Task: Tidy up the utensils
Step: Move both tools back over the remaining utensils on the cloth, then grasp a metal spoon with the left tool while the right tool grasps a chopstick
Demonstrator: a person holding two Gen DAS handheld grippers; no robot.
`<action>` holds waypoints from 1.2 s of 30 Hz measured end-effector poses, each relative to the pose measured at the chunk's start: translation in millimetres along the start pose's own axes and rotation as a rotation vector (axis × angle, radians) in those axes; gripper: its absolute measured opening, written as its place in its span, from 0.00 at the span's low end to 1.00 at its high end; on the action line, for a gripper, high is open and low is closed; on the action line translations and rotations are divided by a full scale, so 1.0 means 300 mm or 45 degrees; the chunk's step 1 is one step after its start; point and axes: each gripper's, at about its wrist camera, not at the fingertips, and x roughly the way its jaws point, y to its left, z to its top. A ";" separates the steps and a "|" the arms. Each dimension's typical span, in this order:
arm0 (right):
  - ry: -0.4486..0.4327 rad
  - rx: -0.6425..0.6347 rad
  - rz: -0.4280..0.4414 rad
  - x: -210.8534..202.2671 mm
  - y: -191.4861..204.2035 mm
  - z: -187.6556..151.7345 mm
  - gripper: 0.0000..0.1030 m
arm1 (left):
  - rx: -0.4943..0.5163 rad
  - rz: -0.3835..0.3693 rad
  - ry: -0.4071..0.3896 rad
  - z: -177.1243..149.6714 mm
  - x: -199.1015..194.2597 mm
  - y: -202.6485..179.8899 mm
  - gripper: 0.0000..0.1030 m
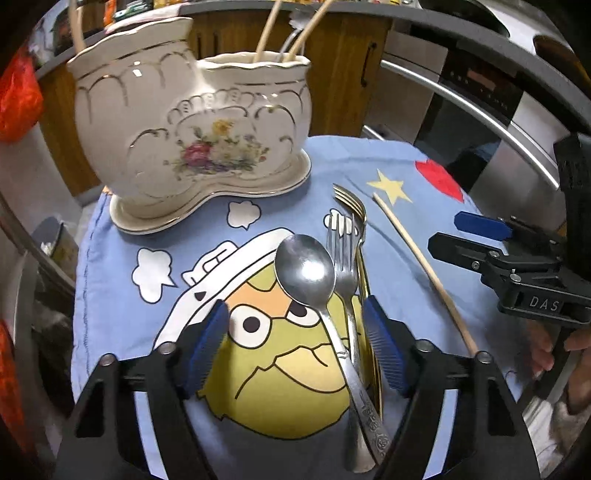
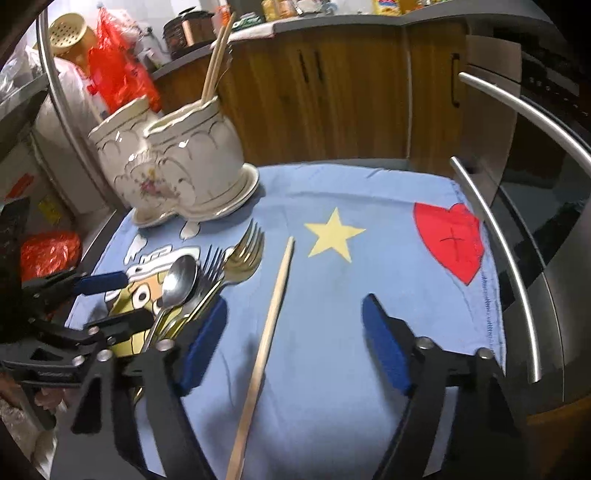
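My left gripper (image 1: 295, 347) has its jaws spread wide, low over the cutlery; the handle of the steel spoon (image 1: 306, 275) runs between them, with the steel fork (image 1: 345, 258) alongside and the gold fork (image 1: 351, 201) partly under both — whether the pads touch any of them I cannot tell. The three lie bunched on the blue cartoon cloth (image 1: 118, 236) that covers the table, heads pointing toward the ceramic holder (image 1: 192, 129); that holder stands upright near the cloth's far left corner, with chopsticks (image 1: 269, 26) rising from its right-hand compartment.

My right gripper (image 2: 295, 343) also has its jaws spread, holding nothing; a single chopstick (image 2: 271, 321) lies flat on the cloth between them, nearer the left pad — apart from the cutlery bunch; beyond it are a yellow star (image 2: 332, 234) and a red heart (image 2: 450, 240) printed on the cloth.
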 end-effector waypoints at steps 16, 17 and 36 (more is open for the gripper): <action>0.071 -0.090 0.004 0.049 0.032 -0.005 0.58 | 0.114 0.034 -0.044 0.043 0.091 -0.041 0.48; 0.080 -0.103 -0.002 0.052 0.036 -0.006 0.57 | 0.116 0.028 -0.044 0.044 0.092 -0.040 0.47; 0.118 -0.290 -0.080 0.077 0.121 -0.029 0.12 | 0.087 -0.010 -0.054 0.052 0.093 -0.033 0.42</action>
